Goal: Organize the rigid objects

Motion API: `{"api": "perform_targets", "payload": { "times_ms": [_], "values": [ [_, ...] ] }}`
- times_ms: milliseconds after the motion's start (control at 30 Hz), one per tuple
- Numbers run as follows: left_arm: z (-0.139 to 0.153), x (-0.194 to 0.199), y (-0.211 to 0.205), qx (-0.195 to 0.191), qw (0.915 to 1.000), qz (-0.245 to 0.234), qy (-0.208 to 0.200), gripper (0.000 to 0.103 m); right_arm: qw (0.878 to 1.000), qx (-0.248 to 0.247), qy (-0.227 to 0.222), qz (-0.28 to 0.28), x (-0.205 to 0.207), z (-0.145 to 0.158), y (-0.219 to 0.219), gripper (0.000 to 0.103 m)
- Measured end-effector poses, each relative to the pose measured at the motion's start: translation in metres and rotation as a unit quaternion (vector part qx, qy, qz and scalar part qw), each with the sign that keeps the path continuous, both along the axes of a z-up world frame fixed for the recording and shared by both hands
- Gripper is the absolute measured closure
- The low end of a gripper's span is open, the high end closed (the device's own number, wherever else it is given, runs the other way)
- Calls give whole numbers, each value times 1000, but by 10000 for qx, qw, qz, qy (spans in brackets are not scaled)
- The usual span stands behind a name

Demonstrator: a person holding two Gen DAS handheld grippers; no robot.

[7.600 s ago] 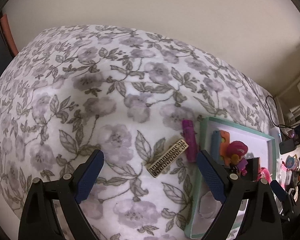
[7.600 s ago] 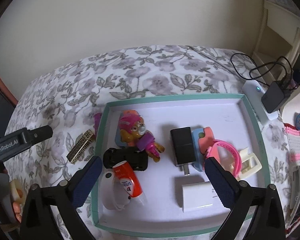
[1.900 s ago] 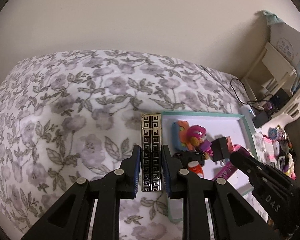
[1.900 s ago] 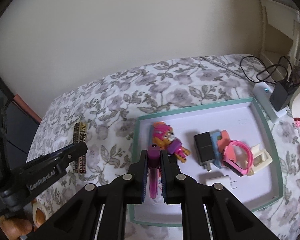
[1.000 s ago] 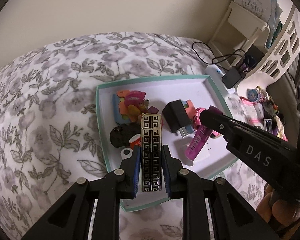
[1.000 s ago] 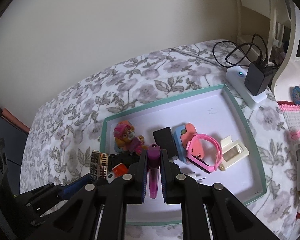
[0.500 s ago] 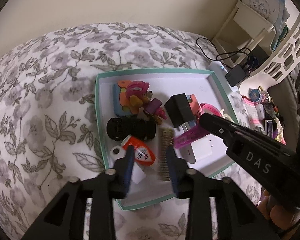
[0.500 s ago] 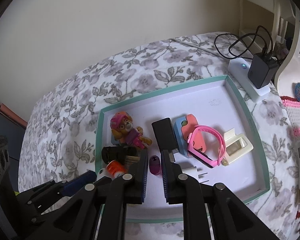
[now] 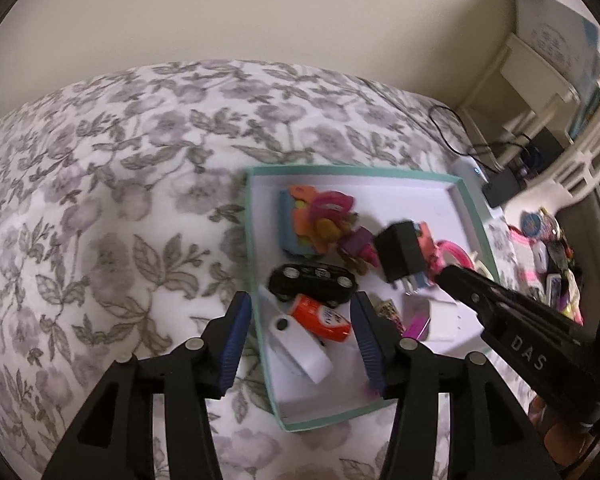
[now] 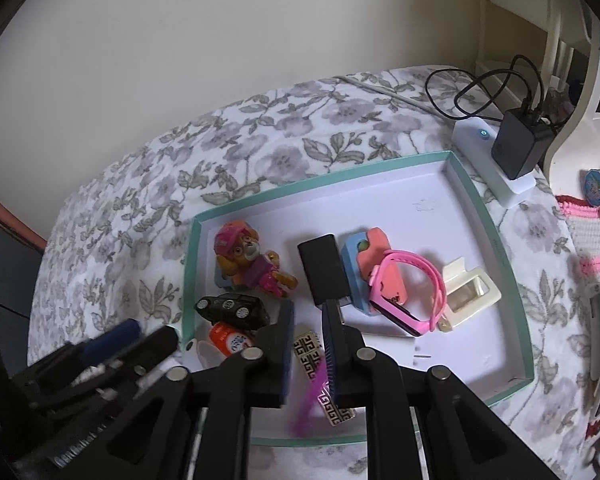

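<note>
Two grippers: both hang over one tray on the bed, each holding nothing.
Left gripper: jaws wide apart, straddling the tray's near-left rim; judged to have just let go of its load.
Bedspread: one, floral, under everything; no loose items visible on it left of the left gripper.
Tray: one, teal-rimmed, white floor; the collecting place, so every small item sits inside it.
Toy car: one, black, ahead of the left gripper, just left of the right gripper.
Orange-capped tube: one, touching the car's near side.
Pup figure: one, pink hat, lying on a blue-and-orange block at the tray's far-left corner.
Right gripper: jaws narrowly parted, gripping nothing; judged freshly released.
Patterned bar: one, gold and black, flat on the tray floor directly below the right gripper.
Magenta stick: one, blurred, lying across the bar, between the jaws but not clamped.
Black plug: one, just ahead of the right gripper.
Pink watch: one, right of it, leaning on a blue-and-coral block.
Cream clip: one, further right.
Power strip: one, beyond the tray, not part of the sorting.
</note>
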State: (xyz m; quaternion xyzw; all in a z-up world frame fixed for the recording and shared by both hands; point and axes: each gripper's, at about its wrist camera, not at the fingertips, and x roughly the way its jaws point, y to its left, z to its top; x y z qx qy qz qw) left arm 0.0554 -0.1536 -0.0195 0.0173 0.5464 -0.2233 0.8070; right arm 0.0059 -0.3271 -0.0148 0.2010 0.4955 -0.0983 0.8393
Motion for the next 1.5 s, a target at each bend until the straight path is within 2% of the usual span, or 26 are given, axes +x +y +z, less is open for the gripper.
{"api": "perform_targets", "payload": {
  "times_ms": [67,167,300,333,400,600,633,700,833,933,1100,1267,1500],
  "values": [
    [-1,3,6,56,9999,148,-5,47,10000,-51,30,-7,0,-1,1,73],
    [-3,9,15,180,9991,380,-12,37,9999,-126,52,-3,1,-1,2,60],
    [-8,15,26,351,9973,645,-9,33,9996,-249,105,37,3,-2,5,42],
    [-10,17,28,429,9966,703,-21,31,9996,-271,114,49,4,-2,6,40],
    [-13,19,32,566,9951,807,-47,19,9994,-326,127,69,5,-3,7,36],
    [-17,26,49,635,9919,1097,-11,19,9986,-487,203,99,6,-5,9,26],
    [-17,27,50,646,9914,1136,-18,18,9984,-509,226,102,6,-6,10,23],
    [-18,28,54,683,9902,1216,-55,8,9979,-573,269,114,7,-7,10,9],
    [-18,30,59,714,9891,1286,-119,8,9975,-645,258,136,7,-7,12,8],
    [-17,30,60,748,9888,1275,-191,8,9973,-674,247,130,7,-9,12,0],
    [-12,30,60,888,9875,1219,-464,8,9968,-764,198,113,6,-9,13,0],
    [-6,30,67,697,9882,1253,-545,8,9967,-798,141,86,4,-7,14,0],
    [0,20,67,711,9896,1078,-631,8,9967,-802,34,69,-2,-1,21,0]
  ]
}}
